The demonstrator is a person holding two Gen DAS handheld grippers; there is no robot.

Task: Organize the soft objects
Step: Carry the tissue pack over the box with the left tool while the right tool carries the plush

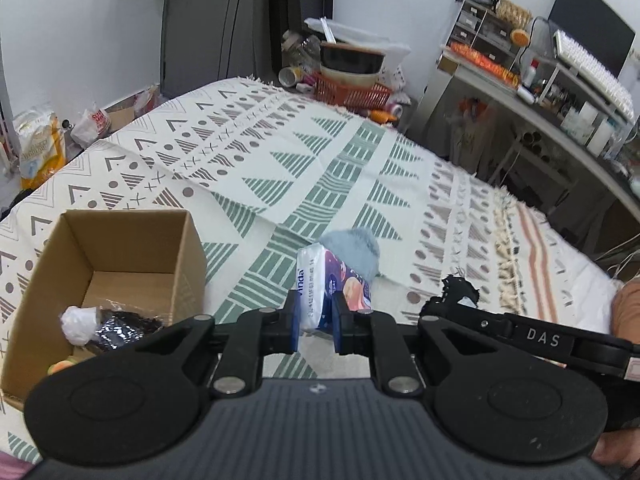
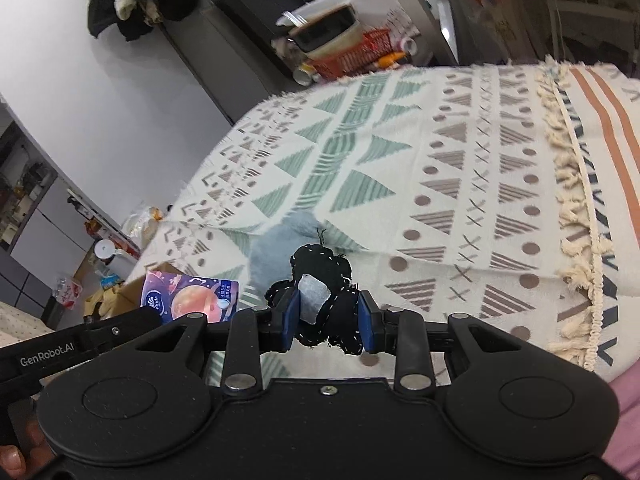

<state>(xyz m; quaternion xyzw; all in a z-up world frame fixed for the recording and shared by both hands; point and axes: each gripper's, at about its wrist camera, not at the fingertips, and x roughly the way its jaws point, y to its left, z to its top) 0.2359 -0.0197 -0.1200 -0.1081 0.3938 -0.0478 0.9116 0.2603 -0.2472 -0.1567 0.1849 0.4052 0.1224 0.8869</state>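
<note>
Left wrist view: the left claw (image 1: 316, 326) is clenched on a tissue pack (image 1: 332, 284), held above the patterned bed (image 1: 280, 152). The pack looks light and squashy with slick film; the grip across its short end seems adequate. A grey fluffy item (image 1: 358, 250) lies on the bed just beyond. The cardboard box (image 1: 120, 248) stands near, to the left, already holding some wrapped items.

Right wrist view: the right claw (image 2: 330, 316) is clenched on a black stitched fabric piece (image 2: 324, 264) with a pale tag. Limp and light; it would likely sag, so a central pinch suits it.
</note>
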